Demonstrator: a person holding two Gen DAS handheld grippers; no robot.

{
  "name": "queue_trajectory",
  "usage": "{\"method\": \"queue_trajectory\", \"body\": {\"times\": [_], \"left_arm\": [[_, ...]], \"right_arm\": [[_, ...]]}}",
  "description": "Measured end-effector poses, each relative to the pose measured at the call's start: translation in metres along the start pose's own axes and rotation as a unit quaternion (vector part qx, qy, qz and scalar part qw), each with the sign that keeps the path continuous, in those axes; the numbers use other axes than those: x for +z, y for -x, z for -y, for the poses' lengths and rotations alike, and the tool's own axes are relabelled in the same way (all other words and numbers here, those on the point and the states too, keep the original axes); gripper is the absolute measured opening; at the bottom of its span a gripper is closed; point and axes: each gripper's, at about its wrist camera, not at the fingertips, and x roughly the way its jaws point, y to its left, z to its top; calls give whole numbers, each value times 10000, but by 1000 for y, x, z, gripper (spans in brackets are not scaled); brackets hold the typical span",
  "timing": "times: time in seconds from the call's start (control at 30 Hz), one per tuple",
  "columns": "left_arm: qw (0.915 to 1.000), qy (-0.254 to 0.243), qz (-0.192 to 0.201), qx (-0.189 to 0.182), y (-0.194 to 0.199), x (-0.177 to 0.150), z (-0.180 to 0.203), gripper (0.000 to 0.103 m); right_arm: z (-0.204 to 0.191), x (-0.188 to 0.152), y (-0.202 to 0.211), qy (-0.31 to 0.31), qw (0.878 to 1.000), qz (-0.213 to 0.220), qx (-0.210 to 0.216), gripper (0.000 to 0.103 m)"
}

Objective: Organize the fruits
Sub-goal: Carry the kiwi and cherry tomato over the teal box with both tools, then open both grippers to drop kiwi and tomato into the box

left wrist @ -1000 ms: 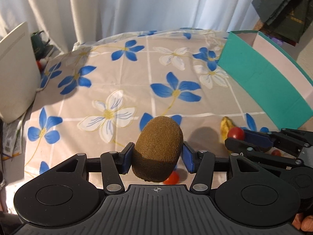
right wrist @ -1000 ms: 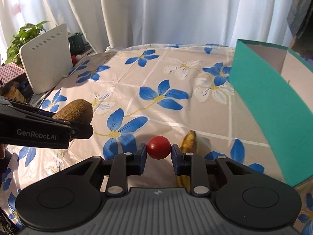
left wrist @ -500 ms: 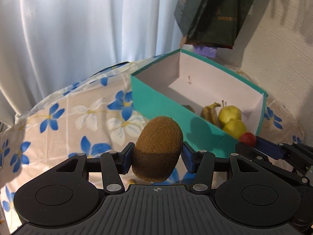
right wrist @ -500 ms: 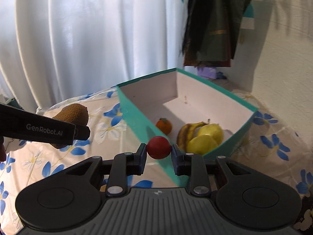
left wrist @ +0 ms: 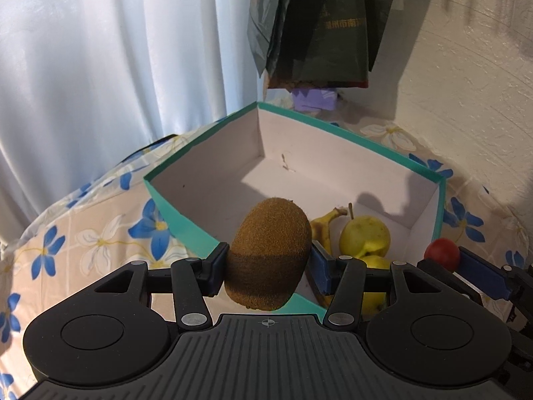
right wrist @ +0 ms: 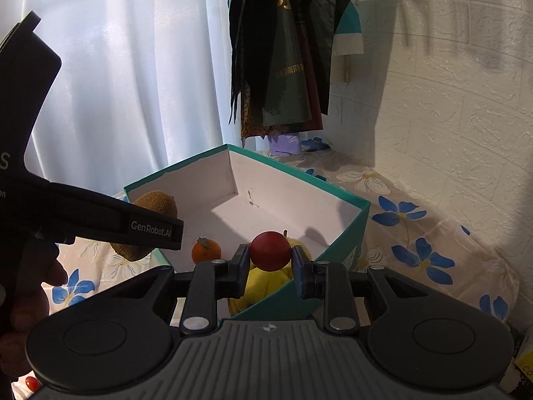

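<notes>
While grippers clamp kiwi (left wrist: pixel 269 253) and tomato (right wrist: pixel 270 250), box (left wrist: pixel 173 210) rim lies below.

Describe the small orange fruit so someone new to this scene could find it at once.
Find the teal box with white inside walls on the flowered tablecloth. On its floor near the left wall sits the small orange fruit, alone, apart from the yellow pears.

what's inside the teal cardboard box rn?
Inside the teal cardboard box: small orange citrus, brown-spotted banana, two yellow-green pears. The near floor is hidden behind the grippers and held fruit.
</notes>
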Motion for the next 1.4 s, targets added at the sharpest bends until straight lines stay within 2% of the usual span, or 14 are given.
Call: {"method": "queue_trajectory", "body": {"times": [0.2, 0.37, 0.6, 1.1, 1.2, 1.27, 1.33, 1.4], "left_arm": [[10000, 5, -64, 19, -22, 5, 2, 56], [10000, -28, 29, 69, -36, 6, 3, 56], [9998, 32, -173, 73, -59, 6, 0, 56], [9997, 138, -212, 6, -68, 6, -6, 58], [9997, 166, -183, -19, -68, 6, -7, 58], [9997, 179, -138, -15, -66, 6, -7, 63], [9997, 224, -120, -33, -64, 6, -8, 68], [9996, 259, -108, -45, -63, 7, -10, 69]], "right_arm": [[6, 3, -19, 4, 10000, 23, -88, 26], [7, 1, -34, 37, 9999, -89, -106, 26], [6, 0, -46, 102, 9998, -160, -98, 26], [6, 1, -62, 174, 9995, -257, -105, 27], [7, 2, -59, 163, 9996, -201, -123, 35], [7, 4, -57, 152, 9997, -129, -138, 46], [8, 5, -54, 160, 9997, -69, -155, 49], [8, 6, -52, 152, 9997, -34, -166, 51]]}}
